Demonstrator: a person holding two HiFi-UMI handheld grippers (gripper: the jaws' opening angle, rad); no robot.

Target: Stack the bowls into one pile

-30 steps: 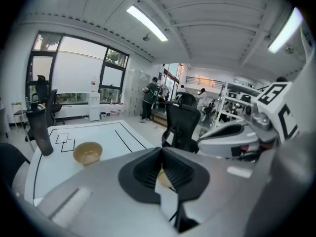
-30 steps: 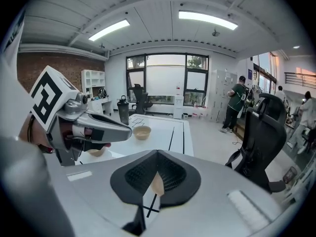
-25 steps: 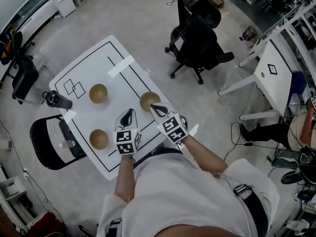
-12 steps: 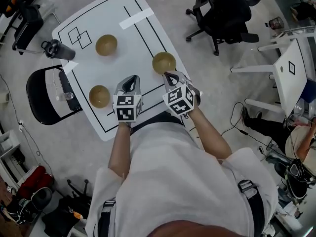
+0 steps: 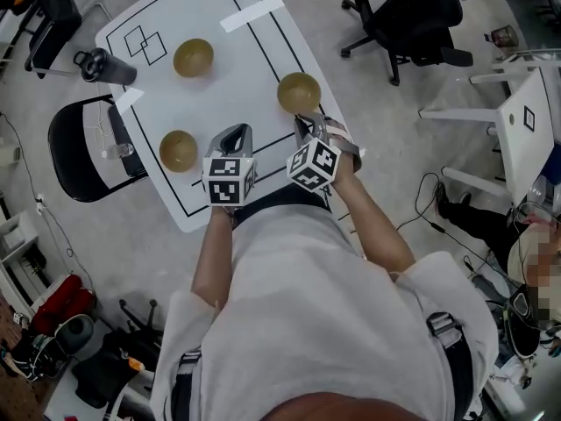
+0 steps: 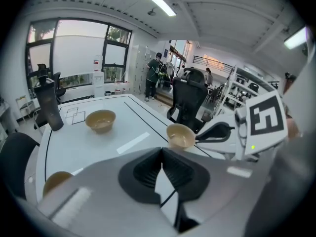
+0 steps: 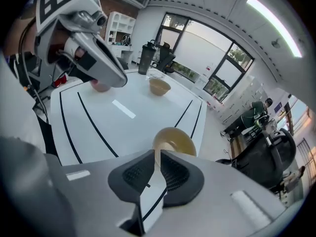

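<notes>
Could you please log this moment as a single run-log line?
right hand-held gripper: shut on right bowl rim | left hand-held gripper: shut, empty | other two bowls: unstacked

Three bowls (image 5: 194,57) apart on white table (image 5: 241,77), left gripper (image 5: 234,132), right gripper (image 5: 304,123) over it

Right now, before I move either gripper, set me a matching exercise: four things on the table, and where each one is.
1 far bowl
2 near-left bowl
3 right bowl
4 bottle

A rim between jaws of the right gripper
B between drawn squares and tape strip
C just left of the left gripper
D upright at left edge of the table

Pairs: 1-B, 2-C, 3-A, 4-D
</notes>
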